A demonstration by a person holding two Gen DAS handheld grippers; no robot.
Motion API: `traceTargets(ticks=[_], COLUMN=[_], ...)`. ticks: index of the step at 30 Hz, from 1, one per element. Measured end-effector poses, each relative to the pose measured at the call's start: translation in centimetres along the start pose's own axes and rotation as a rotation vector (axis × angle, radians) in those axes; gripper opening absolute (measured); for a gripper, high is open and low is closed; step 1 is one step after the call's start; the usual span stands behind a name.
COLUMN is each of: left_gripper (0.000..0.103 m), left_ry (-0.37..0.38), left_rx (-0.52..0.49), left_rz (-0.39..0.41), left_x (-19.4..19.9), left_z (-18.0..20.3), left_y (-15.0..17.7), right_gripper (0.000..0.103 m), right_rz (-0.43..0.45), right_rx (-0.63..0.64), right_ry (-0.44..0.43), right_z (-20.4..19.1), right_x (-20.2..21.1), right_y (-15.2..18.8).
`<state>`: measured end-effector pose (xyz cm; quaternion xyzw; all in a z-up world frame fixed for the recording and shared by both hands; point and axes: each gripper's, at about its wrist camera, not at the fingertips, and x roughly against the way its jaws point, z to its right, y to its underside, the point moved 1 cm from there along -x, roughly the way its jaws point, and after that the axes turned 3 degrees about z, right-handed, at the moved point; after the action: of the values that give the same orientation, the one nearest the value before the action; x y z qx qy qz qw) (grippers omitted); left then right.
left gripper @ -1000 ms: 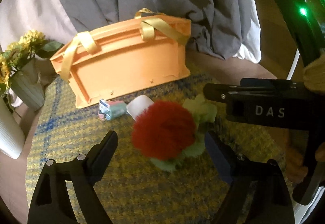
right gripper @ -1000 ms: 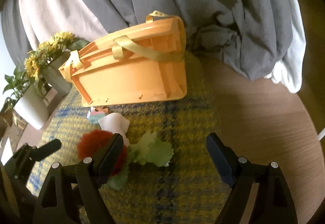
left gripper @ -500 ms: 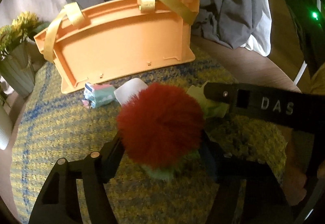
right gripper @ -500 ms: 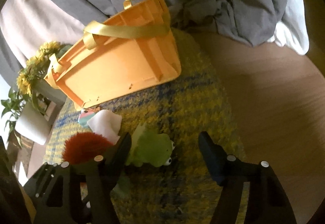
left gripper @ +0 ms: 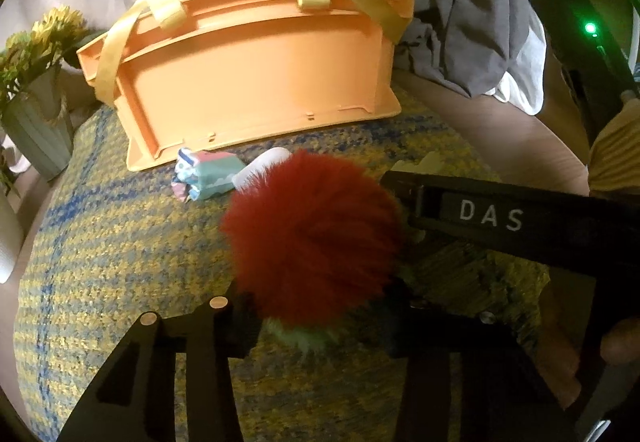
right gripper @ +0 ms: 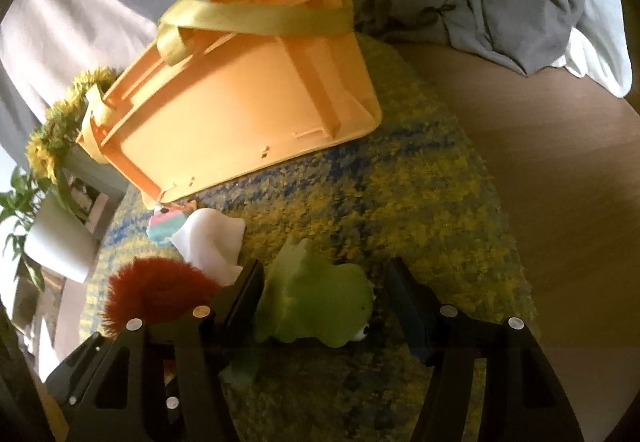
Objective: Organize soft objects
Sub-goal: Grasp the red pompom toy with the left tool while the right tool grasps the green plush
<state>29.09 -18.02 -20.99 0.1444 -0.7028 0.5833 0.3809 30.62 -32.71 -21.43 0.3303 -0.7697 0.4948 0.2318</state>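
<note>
Grab step is in hand here, two toys being picked at once off the yellow-blue mat (left gripper: 120, 266) on the bench. The left hand-held gripper (left gripper: 320, 318) is closing on the red fluffy pom-pom toy (left gripper: 312, 238); the fur is bulging between the jaws, so it looks pinched already, though the pads are buried in fluff and contact can't be fully confirmed. The right hand-held gripper (right gripper: 324, 306) is closing too, with the green frog plush (right gripper: 316, 306) sat between its jaws but a gap still visible on the right side, so not gripped yet. The orange basket (left gripper: 256, 81) is tipped on its side behind them. Next, both grips probably need finishing, then a lift toward the basket, which likely wants righting first
</note>
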Motion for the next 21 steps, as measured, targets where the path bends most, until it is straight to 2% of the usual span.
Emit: traceTargets(ticks=[15,21], left_gripper=[0.037,0.037], left_ry=[-0.053,-0.052], left_rx=[0.072,0.093], left_rz=[0.002,0.014], left_x=[1.1,1.8], left_z=[-2.9,-3.4], left_y=[0.7,0.6], right_gripper=[0.066,0.061], right_rz=[0.002,0.0], right_rx=[0.102,0.117], right_ry=[0.111,0.144], right_z=[-1.9,-2.4], right_x=[-0.7,-0.5], right_y=[0.7,0.9])
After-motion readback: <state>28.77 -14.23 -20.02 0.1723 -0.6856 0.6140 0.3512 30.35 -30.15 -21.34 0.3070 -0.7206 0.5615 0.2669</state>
